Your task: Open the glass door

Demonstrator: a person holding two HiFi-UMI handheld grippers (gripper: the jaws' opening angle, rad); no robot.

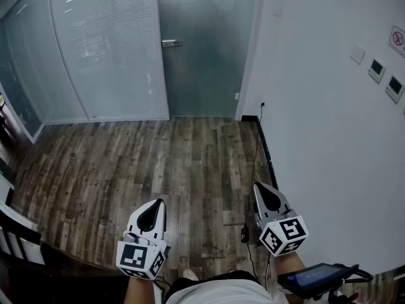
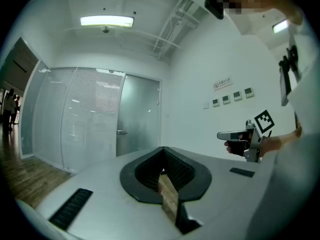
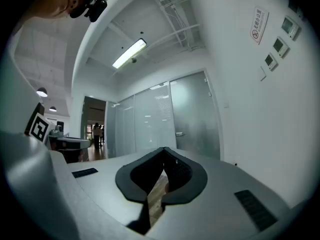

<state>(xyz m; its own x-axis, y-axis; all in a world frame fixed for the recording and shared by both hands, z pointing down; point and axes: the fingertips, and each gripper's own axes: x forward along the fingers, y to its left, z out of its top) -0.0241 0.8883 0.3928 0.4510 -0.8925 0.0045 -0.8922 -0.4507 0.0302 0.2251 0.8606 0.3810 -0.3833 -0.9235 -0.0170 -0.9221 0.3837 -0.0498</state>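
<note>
The frosted glass door (image 1: 205, 49) stands closed at the far end of the wood floor, with a metal lever handle (image 1: 171, 43) on its left edge. My left gripper (image 1: 154, 206) and right gripper (image 1: 266, 192) are held low and near my body, well short of the door, both pointing towards it. Each has its jaws together with nothing between them. The left gripper view shows the door (image 2: 140, 119), its handle (image 2: 121, 132) and the right gripper (image 2: 220, 135) off to the side. In the right gripper view the door (image 3: 195, 119) and handle (image 3: 179, 133) lie ahead.
A glass partition with blinds (image 1: 107, 49) adjoins the door on the left. A white wall (image 1: 323, 125) with control panels (image 1: 383, 77) runs along the right, a cable (image 1: 256, 163) at its base. Dark furniture (image 1: 12, 233) sits at the left. A tablet (image 1: 313, 276) hangs by my right side.
</note>
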